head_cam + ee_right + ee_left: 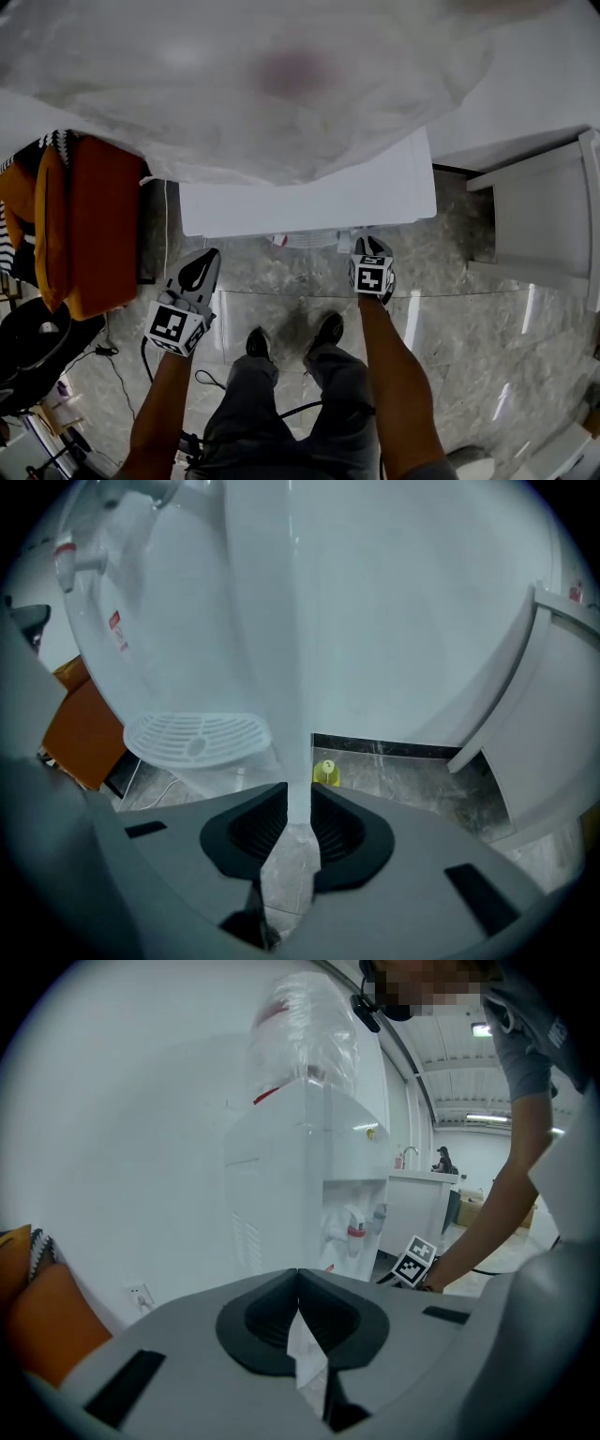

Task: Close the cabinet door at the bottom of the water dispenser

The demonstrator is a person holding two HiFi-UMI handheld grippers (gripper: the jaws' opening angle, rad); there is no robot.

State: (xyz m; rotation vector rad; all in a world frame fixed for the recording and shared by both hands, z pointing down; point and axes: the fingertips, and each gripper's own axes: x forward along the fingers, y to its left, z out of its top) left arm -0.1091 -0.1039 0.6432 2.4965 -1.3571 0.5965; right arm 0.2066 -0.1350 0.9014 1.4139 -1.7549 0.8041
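Right claw (298, 797) pinching cabinet door (267, 667) edge; door upright, edge-on.

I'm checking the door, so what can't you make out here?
Right gripper view: the cabinet door shows edge-on in the right gripper, so its swing is unclear; the yellow thing is too small to name.
Head view: the dispenser hides the door.
Left gripper view: the left gripper hides the dispenser's base.

A blurred, plastic-wrapped bottle (281, 84) hides the front of the dispenser (375, 202); what seems the cabinet door (298, 761) shows only edge-on.
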